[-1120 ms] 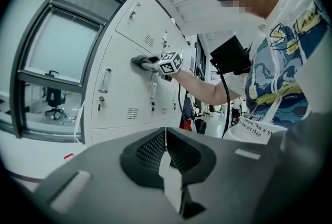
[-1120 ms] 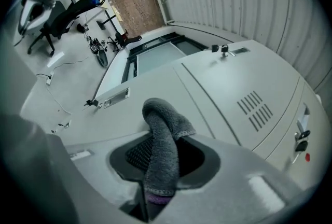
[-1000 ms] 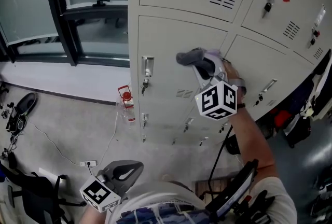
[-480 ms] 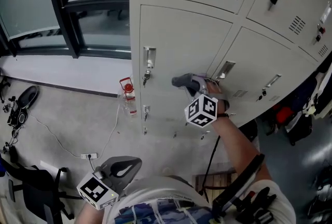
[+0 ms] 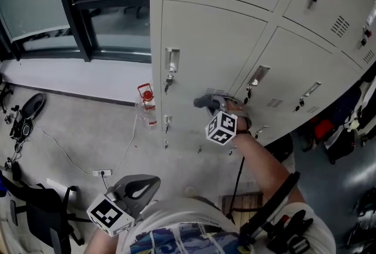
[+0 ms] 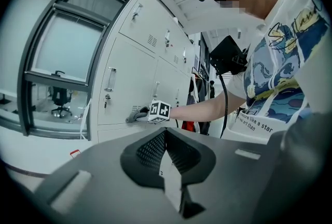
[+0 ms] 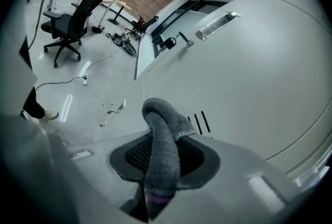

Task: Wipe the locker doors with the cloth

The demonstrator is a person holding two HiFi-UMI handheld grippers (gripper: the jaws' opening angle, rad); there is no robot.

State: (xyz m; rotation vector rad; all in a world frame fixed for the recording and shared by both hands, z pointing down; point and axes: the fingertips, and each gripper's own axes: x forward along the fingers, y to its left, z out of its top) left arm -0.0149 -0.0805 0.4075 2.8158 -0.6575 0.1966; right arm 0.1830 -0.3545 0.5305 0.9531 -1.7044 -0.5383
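Gripping a grey cloth (image 7: 163, 129) tight in the right tool (image 7: 161, 166), against a locker door (image 5: 202, 47). Holding the left tool (image 6: 168, 176) closed, empty, at 7 o'clock.

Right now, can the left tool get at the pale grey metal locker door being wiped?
Probably yes: the left tool hangs low, apart from that pale grey metal locker door, but nothing stands between them.

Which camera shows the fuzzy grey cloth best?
The right gripper view: the fuzzy grey cloth fills its middle, pinched in the right tool. The head view shows a small grey bunch against the pale metal locker door; the left gripper view, a tiny distant bit.
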